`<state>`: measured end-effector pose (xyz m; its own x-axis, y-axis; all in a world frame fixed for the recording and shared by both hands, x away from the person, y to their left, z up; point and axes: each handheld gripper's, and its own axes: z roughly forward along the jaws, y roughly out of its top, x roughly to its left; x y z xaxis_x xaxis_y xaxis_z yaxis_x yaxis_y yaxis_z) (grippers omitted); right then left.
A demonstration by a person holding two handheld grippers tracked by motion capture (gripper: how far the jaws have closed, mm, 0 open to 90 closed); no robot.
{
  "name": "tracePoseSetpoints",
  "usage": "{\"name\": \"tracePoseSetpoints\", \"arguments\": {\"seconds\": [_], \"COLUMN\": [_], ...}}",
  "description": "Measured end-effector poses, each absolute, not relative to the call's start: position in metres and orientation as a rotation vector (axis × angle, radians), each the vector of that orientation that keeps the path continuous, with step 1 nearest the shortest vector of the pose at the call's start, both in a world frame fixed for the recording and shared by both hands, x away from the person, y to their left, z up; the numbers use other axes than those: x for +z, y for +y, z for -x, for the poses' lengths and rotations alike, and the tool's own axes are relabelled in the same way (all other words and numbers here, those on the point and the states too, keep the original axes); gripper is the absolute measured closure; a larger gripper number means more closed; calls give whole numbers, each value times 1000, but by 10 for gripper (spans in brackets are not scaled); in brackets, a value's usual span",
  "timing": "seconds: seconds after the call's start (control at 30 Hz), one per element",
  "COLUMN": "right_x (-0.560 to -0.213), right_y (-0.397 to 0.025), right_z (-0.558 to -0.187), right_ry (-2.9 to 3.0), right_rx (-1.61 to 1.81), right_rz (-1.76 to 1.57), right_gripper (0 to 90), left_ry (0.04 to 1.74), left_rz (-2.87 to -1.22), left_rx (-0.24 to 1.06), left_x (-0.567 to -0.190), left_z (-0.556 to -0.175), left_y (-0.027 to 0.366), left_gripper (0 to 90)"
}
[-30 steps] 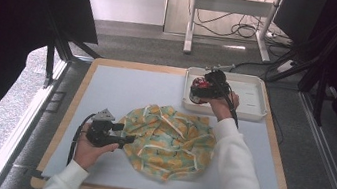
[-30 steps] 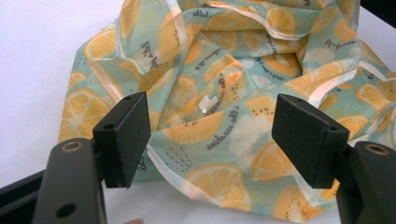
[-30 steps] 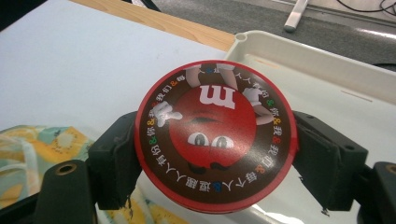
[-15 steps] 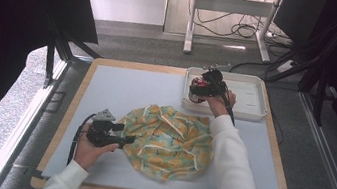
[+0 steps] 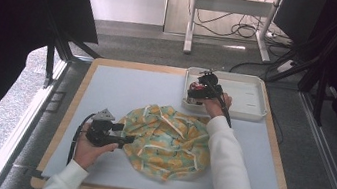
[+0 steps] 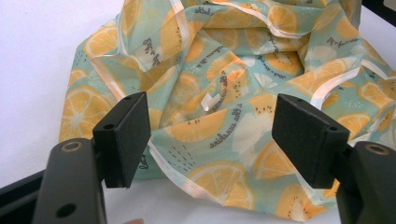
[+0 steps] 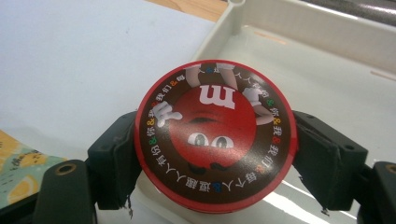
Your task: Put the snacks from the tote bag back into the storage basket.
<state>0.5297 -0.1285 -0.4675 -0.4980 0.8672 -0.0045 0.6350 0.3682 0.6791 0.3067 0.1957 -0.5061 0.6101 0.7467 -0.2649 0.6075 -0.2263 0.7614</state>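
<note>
A crumpled cloth (image 5: 167,142) printed with orange slices on pale green lies in the middle of the grey mat. My left gripper (image 5: 121,140) stands open at the cloth's left edge; its jaws frame the cloth (image 6: 219,107) without touching it. Over the near-left corner of the white tray (image 5: 250,94), my right gripper (image 5: 195,96) is shut on a round red candy tin (image 7: 215,135). The tin's lid shows a red cartoon face and a ring of printed characters. The tin (image 5: 197,91) is held just above the tray's (image 7: 336,79) floor.
The mat (image 5: 121,92) covers a wooden table (image 5: 81,86). Bare mat lies left of and behind the cloth. Past the table's far edge stand a desk frame with cables (image 5: 228,22) and dark partitions. A metal rail (image 5: 20,123) runs along the left.
The right gripper with the tin has drifted slightly within the tray's near-left corner. The left gripper and the cloth have stayed put.
</note>
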Motion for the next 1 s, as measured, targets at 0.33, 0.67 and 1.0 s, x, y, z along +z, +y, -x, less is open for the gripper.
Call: {"name": "tracePoseSetpoints", "arguments": {"seconds": [0.33,0.67,1.0], "right_x": [-477,-460,-440], "right_y": [-131,-137,-145], "right_z": [-534,-524,-495], "right_ry": [2299,2245,2244], "right_rx": [880,982,1129], "right_rz": [-1332,-1320,-1249], "right_gripper": [220,105,167], "left_ry": [1080,1078,1087], "left_rz": [-1933,-1937,-1929], "left_rx": [191,192,199], "left_x": [-507,-507,-507], "left_z": [-308,-307,-307], "left_y": [196,195,198], "left_gripper": [283,282,282]}}
